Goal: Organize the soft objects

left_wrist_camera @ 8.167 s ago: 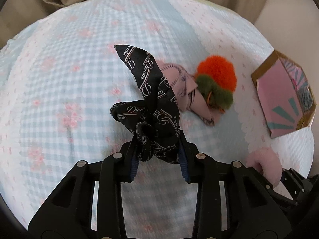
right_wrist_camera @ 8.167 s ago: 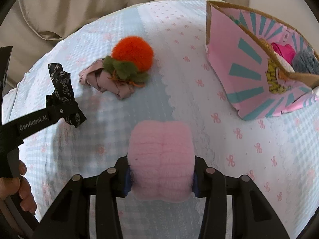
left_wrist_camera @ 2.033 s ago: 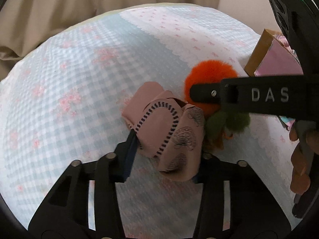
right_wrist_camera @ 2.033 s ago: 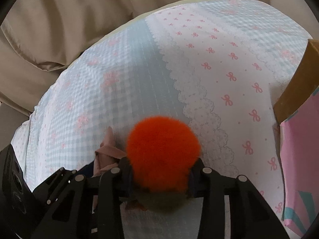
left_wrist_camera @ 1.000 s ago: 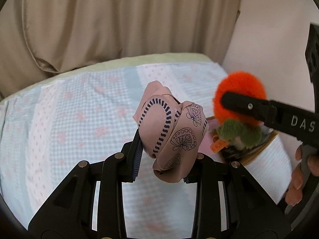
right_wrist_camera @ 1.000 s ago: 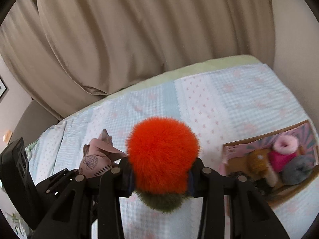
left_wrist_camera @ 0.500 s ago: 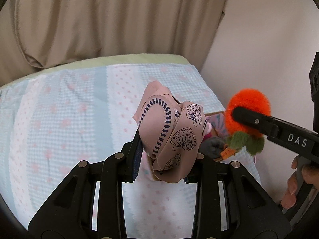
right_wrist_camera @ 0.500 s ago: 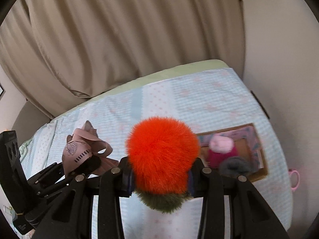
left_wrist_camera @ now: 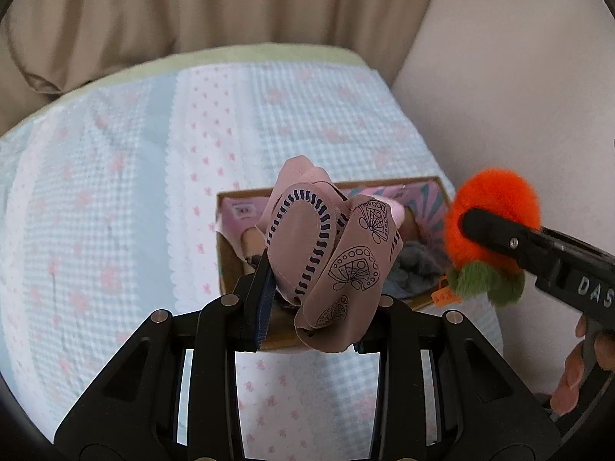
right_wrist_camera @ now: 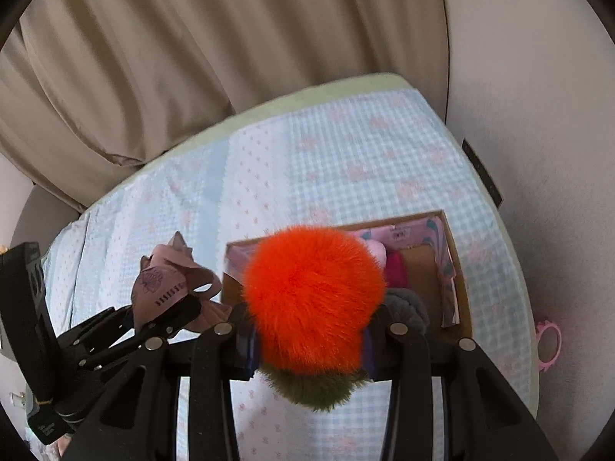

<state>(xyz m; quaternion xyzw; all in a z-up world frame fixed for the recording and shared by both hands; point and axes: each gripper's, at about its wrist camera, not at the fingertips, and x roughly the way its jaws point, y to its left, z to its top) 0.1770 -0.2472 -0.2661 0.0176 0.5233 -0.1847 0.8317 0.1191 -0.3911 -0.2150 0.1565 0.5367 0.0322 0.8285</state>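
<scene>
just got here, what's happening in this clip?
A person is tidying soft items into a cardboard box on the bed. The left tongs grip a pink printed scarf, the right tongs grip an orange pom-pom. Both are held in the air above the box, which already holds a grey fluffy item and pink ones. Nothing released yet.

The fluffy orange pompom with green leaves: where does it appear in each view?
Left wrist view: fluffy orange pompom at the right edge, clamped in the right gripper.
Right wrist view: pompom at the centre, between the gripper's fingers.
Shared landmark: the open cardboard box with pink lining on the bed.
</scene>
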